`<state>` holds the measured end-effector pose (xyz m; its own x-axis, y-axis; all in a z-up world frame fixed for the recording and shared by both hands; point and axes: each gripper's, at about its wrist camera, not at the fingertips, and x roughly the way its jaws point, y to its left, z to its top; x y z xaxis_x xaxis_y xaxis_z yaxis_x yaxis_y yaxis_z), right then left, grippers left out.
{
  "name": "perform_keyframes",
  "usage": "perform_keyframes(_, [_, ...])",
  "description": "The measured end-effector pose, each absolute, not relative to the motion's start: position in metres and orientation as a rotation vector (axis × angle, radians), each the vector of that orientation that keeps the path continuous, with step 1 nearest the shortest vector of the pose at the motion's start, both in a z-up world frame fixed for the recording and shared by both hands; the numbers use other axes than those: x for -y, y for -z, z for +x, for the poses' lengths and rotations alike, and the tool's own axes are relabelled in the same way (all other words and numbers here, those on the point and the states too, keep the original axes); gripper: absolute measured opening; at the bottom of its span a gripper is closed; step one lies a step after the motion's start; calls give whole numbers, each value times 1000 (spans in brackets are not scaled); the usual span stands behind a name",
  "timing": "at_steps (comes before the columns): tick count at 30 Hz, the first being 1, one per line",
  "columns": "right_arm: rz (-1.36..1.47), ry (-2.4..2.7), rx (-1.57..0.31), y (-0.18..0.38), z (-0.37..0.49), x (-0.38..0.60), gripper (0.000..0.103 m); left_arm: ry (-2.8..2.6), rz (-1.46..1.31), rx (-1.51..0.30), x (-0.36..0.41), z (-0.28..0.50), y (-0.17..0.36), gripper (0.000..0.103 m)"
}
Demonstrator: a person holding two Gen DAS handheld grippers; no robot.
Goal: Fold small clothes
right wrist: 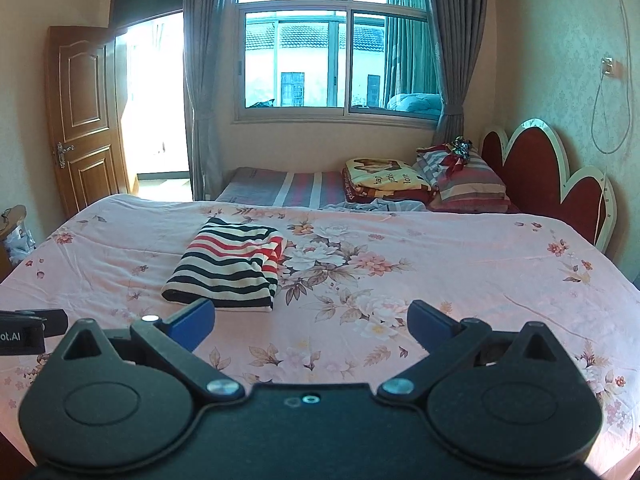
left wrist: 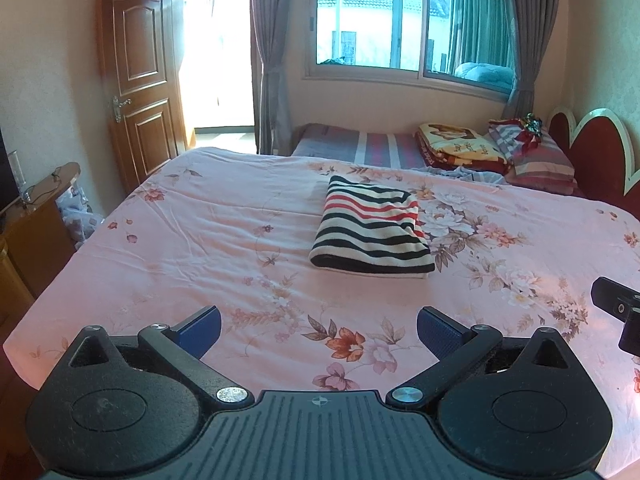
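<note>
Left wrist view: both claws, left claw (left wrist: 319, 330) and right claw (right wrist: 311, 325), gape empty short of the seemingly finished folded striped shirt (left wrist: 370, 229), so leave it undisturbed.

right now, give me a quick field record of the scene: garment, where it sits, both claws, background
garment: striped top, folded into a flat rectangle
surface: pink floral bedspread, top lies near its middle
left claw: open, holds nothing, short of the top
right claw: open, holds nothing, top is ahead and to its left
behind: folded blanket and pillow by the headboard
room: window, open door
</note>
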<state>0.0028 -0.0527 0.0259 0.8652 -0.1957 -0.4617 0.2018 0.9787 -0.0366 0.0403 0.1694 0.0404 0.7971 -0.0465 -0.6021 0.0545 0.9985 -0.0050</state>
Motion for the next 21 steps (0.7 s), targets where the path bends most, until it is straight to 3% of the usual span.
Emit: perform_keyframes(21, [-14,226,-491,-25,8,53,102,19,16,-613,-175,40,-49,103])
